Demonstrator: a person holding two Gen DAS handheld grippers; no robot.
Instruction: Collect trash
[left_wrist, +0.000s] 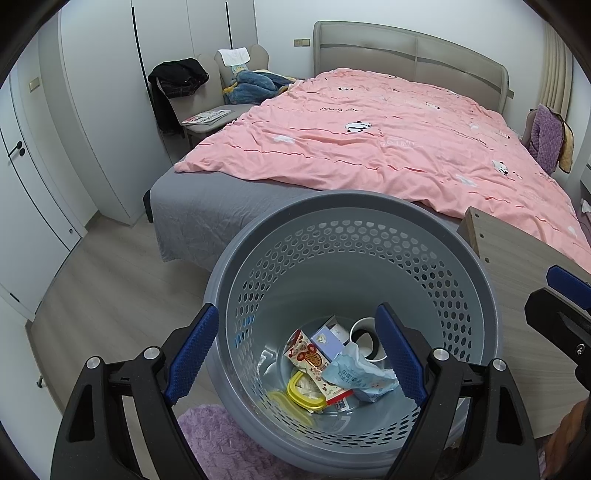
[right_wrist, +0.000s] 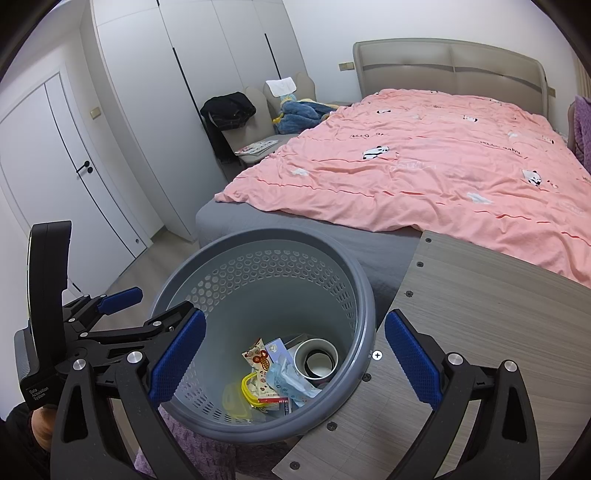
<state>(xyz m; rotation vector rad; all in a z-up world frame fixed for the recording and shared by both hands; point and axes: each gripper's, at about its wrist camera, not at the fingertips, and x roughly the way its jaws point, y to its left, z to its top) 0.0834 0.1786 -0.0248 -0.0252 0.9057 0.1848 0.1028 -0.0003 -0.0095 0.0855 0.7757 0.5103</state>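
Trash (left_wrist: 332, 369) sits piled in the bin (left_wrist: 351, 206); left gripper (left_wrist: 295, 358) and right gripper (right_wrist: 295, 362) hover spread, empty.

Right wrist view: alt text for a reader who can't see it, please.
A grey perforated bin holding wrappers and a paper cup sits between the open right tool fingers. Beside it are a wooden board and a bed with a pink duvet.
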